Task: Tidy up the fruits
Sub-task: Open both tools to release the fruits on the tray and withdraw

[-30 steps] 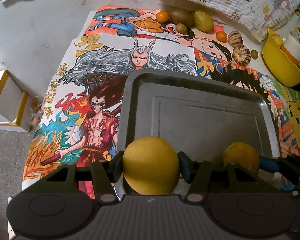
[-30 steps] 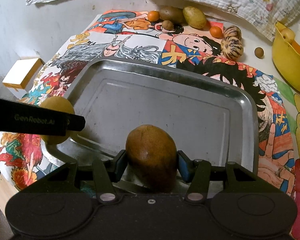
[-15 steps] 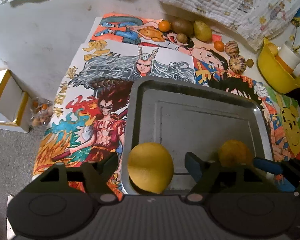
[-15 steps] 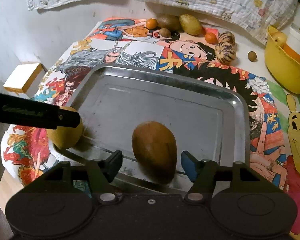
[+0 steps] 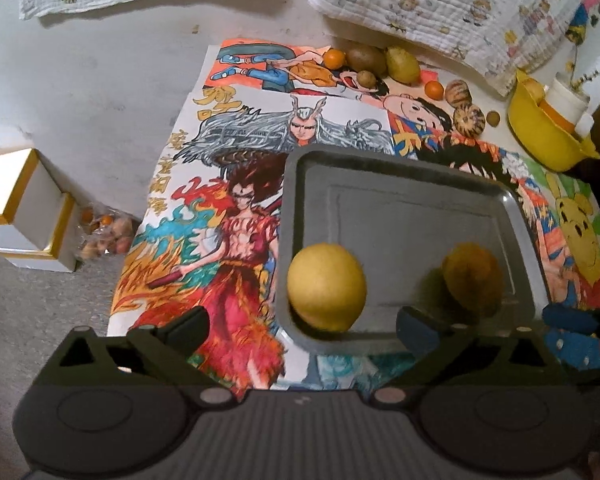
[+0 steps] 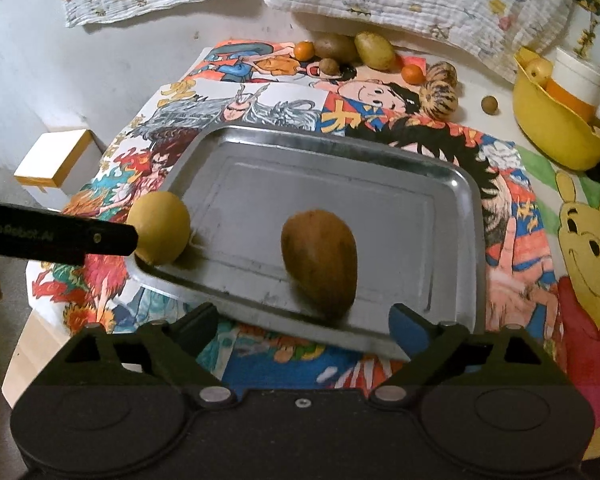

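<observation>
Nearest, the left gripper (image 5: 302,328) has its jaws spreading wide, clear of the round, matte yellow fruit (image 5: 326,287) resting in the near left corner of the dull metal tray (image 5: 412,168). The right gripper (image 6: 304,320) is likewise opening, pads off the egg-shaped brown fruit (image 6: 319,261) lying by the tray's near rim (image 6: 452,176). Beyond, small oranges (image 6: 303,50), smooth potato-like fruits and striped round ones (image 6: 438,99) sit on glossy cartoon posters (image 6: 260,100), beside a yellow plastic bowl (image 6: 556,136).
</observation>
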Demonstrator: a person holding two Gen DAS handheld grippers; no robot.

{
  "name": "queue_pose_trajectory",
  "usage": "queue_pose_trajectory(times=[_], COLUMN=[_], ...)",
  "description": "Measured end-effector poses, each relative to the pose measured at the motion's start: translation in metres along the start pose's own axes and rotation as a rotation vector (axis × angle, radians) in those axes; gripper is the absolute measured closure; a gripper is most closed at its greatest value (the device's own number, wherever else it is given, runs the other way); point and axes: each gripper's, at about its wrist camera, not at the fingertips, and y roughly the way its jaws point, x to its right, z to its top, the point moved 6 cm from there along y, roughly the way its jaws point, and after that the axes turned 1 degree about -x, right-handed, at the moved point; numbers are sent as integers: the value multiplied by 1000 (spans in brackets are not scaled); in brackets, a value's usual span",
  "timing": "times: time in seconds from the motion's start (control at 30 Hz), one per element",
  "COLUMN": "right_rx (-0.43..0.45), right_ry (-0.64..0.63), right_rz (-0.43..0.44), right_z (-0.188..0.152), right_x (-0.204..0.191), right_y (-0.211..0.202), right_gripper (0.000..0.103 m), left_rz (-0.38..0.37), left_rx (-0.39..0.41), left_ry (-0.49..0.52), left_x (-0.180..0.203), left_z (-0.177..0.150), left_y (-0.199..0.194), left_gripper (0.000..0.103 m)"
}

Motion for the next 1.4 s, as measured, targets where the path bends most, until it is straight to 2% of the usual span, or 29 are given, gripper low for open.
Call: queue_pose_trajectory(times=[0.27, 0.4, 0.6, 0.83, 1.13, 1.4], right_rx=[-37, -33, -23, -28, -12, 18], right_ry=[29, 56, 87, 145, 175, 170], right_rz=[-17, -40, -99, -145, -164, -139], right_z=[-21, -26, -32, -36, -17, 24], right_x=[0, 4, 15, 35, 59, 79], right_y=[-6, -10, -16, -16, -8, 6], right_gripper=[3, 1, 1, 1, 1, 1], left_rz=[34, 53, 70, 94, 143, 157], left_rx=[-37, -27, 8, 0, -17, 2], left_ry=[55, 69, 101, 143, 140, 135], left_x=[-1, -4, -5, -4, -9, -3], left_z=[-29, -39, -42, -43, -22, 22], left_y=[-6, -9, -14, -10, 3, 8], left_gripper=[1, 1, 1, 1, 1, 1])
